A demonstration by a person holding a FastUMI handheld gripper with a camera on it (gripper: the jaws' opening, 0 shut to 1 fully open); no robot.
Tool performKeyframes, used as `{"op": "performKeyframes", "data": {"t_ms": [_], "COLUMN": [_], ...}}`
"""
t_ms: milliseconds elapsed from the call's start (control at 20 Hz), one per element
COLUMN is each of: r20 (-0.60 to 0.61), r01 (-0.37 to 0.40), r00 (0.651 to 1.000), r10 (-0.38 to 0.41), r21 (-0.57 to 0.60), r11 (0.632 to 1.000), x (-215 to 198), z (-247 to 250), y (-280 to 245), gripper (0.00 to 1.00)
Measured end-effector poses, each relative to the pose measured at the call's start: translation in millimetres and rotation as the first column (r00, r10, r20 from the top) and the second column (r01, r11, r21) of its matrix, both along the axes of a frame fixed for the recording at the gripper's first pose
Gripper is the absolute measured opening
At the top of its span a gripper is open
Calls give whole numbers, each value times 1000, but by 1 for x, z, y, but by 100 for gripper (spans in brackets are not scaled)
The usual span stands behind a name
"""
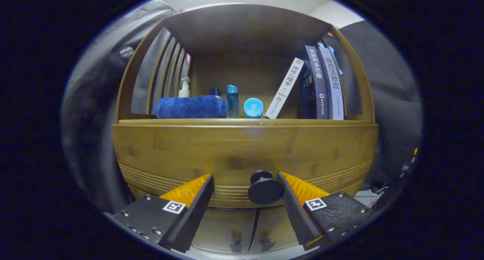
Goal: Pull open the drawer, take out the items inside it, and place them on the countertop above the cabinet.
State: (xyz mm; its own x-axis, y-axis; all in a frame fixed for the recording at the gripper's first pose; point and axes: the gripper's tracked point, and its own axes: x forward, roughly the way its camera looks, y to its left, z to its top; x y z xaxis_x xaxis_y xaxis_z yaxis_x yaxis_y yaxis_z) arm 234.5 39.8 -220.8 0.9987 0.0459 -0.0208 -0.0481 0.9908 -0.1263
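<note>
A wooden drawer front (242, 150) with grooved lines along its lower part faces me, closed. Its round dark knob (264, 190) sits between my fingers, close against the right one. My gripper (245, 180) is open, with both fingers held level around the knob and not pressing on it. Above the drawer runs the wooden countertop (242, 121), the floor of an open shelf.
On the countertop lie a folded blue towel (190, 107), a pump bottle (184, 87), a slim blue bottle (232, 101), a round blue cap (253, 108), and three books (321, 84) at the right, one leaning. Two cabinet doors with small handles (251, 245) sit below the drawer.
</note>
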Motion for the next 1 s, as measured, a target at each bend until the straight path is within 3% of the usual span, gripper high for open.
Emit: {"op": "performKeyframes", "data": {"t_ms": [200,300,500,750,1000], "r20": [-25,-100,-213,-259,-184], "r01": [13,32,-7,-24,-38], "r00": [1000,994,977,966,982], "r10": [-13,-37,-6,22,30], "r21": [-25,-53,-62,-2,-42], "r11": [1000,998,998,1000,998], "x": [3,0,-8,-9,-49], "z": [-3,-14,-14,-7,64], "y": [-1,-4,-2,2,-8], "gripper": [99,99,99,99,99]}}
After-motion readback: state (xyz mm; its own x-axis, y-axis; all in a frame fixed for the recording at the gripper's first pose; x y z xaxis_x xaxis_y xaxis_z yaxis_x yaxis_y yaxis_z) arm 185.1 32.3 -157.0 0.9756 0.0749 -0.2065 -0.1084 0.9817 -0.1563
